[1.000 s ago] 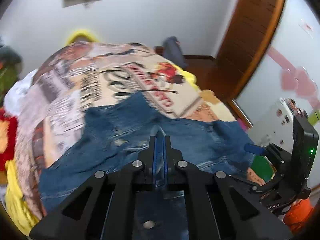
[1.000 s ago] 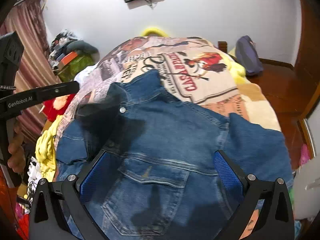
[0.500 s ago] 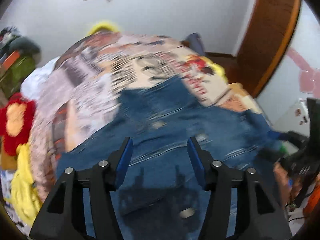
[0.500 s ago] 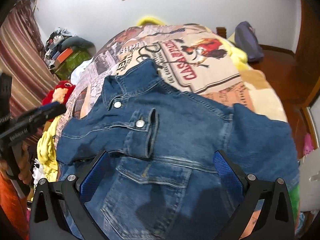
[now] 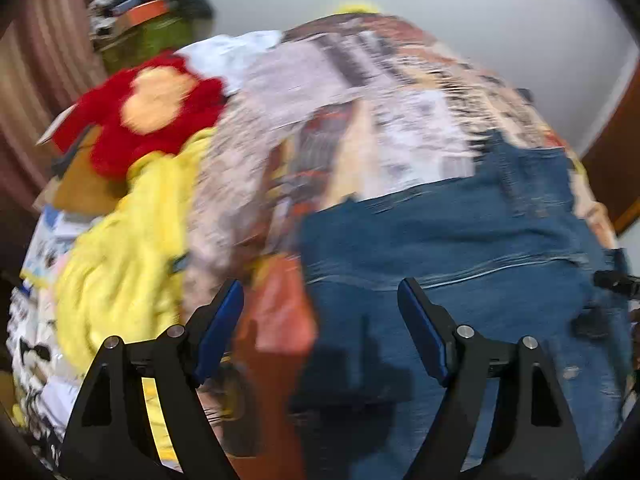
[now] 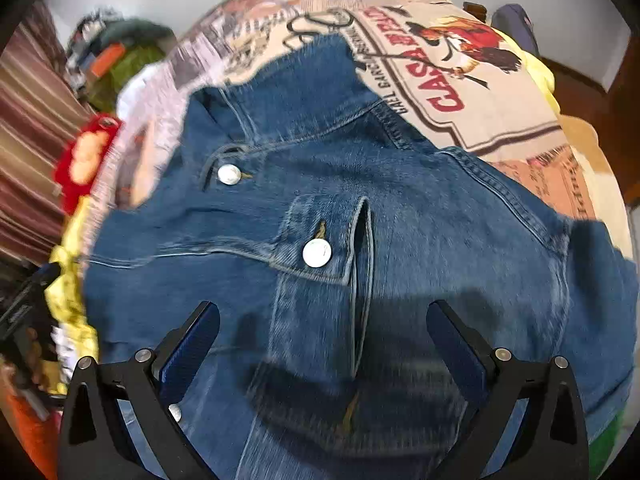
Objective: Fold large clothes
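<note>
Item: blue denim jacket (image 6: 400, 208) with silver snap buttons, spread on the bed's printed newspaper-pattern blanket (image 6: 460, 80), collar toward the far end, hem toward us. We read its long axis as running near to far, and a cuffed sleeve (image 6: 320, 288) lies folded across the chest.

Left gripper (image 5: 320, 320): we find its jaws opening, nothing pinched between the blue pads. It hangs over the jacket's left edge, where denim meets blanket and an orange cloth (image 5: 276, 320). In the left wrist view the jacket (image 5: 460, 248) lies mostly to the gripper's right.

Right gripper (image 6: 324, 340): spread wide, empty, directly above the folded sleeve and mid-chest.

Also present: a red plush toy (image 5: 140, 120) and yellow fabric (image 5: 120, 260), both left of the bed.

Judgement: we rate the right gripper nearer the jacket's middle and the left nearer its side edge.
</note>
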`<state>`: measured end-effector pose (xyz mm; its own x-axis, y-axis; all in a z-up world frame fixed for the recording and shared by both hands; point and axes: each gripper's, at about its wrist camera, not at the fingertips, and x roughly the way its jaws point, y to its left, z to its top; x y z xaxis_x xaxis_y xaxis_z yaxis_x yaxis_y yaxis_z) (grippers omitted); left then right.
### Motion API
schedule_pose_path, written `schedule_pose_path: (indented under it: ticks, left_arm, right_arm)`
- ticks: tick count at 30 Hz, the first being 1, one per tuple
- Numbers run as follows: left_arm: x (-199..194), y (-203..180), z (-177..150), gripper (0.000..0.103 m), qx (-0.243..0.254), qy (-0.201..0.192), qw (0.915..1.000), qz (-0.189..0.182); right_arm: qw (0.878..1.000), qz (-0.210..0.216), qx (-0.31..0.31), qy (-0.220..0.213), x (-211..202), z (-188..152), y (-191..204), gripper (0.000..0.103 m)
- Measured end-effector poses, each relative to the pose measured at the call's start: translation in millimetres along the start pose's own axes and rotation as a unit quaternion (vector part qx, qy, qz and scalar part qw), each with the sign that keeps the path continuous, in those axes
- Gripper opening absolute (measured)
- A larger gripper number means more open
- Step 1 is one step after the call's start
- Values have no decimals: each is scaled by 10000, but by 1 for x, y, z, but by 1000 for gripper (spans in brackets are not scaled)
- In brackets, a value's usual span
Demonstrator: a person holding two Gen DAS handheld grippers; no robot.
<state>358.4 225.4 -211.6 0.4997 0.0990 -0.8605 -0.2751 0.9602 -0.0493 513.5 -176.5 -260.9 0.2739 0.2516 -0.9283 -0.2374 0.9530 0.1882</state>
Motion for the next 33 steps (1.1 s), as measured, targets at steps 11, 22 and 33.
schedule_pose_path:
  ticks: [11, 22, 33]
  left_arm:
    - [22, 23, -42, 79, -24, 360, 9993, 8]
    - [-1, 10, -21, 80, 162, 75, 9998, 98]
    - [24, -36, -15, 87, 486, 328, 9982, -92]
  right_arm:
    - [9997, -159, -181, -37, 30, 9, 5, 41]
    - [9930, 42, -580, -1027, -53, 19, 35, 22]
    - [9885, -243, -550, -1386, -99, 2, -5, 22]
